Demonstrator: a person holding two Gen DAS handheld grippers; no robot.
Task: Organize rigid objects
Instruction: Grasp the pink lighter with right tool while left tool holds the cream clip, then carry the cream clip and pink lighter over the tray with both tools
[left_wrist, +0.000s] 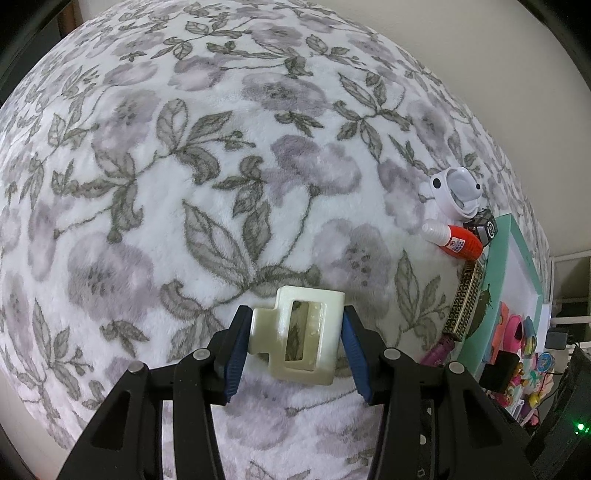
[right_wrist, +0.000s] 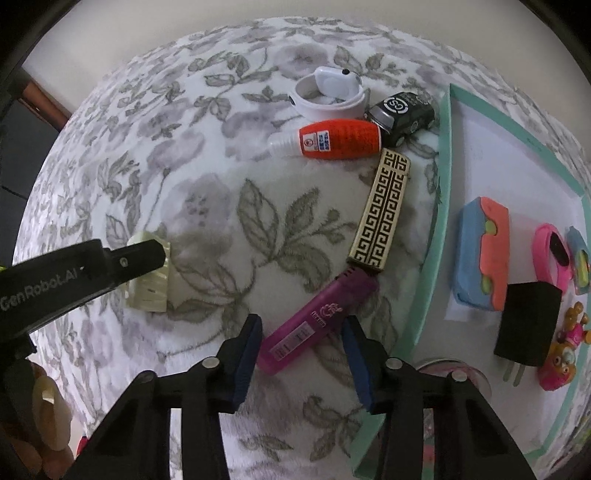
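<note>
My left gripper (left_wrist: 295, 347) is shut on a cream hair claw clip (left_wrist: 299, 332), both blue pads against its sides, just over the floral blanket (left_wrist: 184, 184). In the right wrist view its black finger (right_wrist: 140, 254) and the clip (right_wrist: 151, 291) show at the left. My right gripper (right_wrist: 303, 350) points down over a purple translucent lighter-like stick (right_wrist: 317, 317) that lies slanted on the blanket. The stick's lower end sits between the blue pads. A thin strip of blanket shows beside the right pad (right_wrist: 354, 358).
A gold-and-black patterned bar (right_wrist: 384, 210), an orange bottle (right_wrist: 340, 144), a black toy car (right_wrist: 402, 110) and a white wristband (right_wrist: 325, 92) lie beyond the stick. A teal-rimmed tray (right_wrist: 439, 221) at the right holds a blue-orange block (right_wrist: 480, 254), a black charger (right_wrist: 528, 325) and small toys.
</note>
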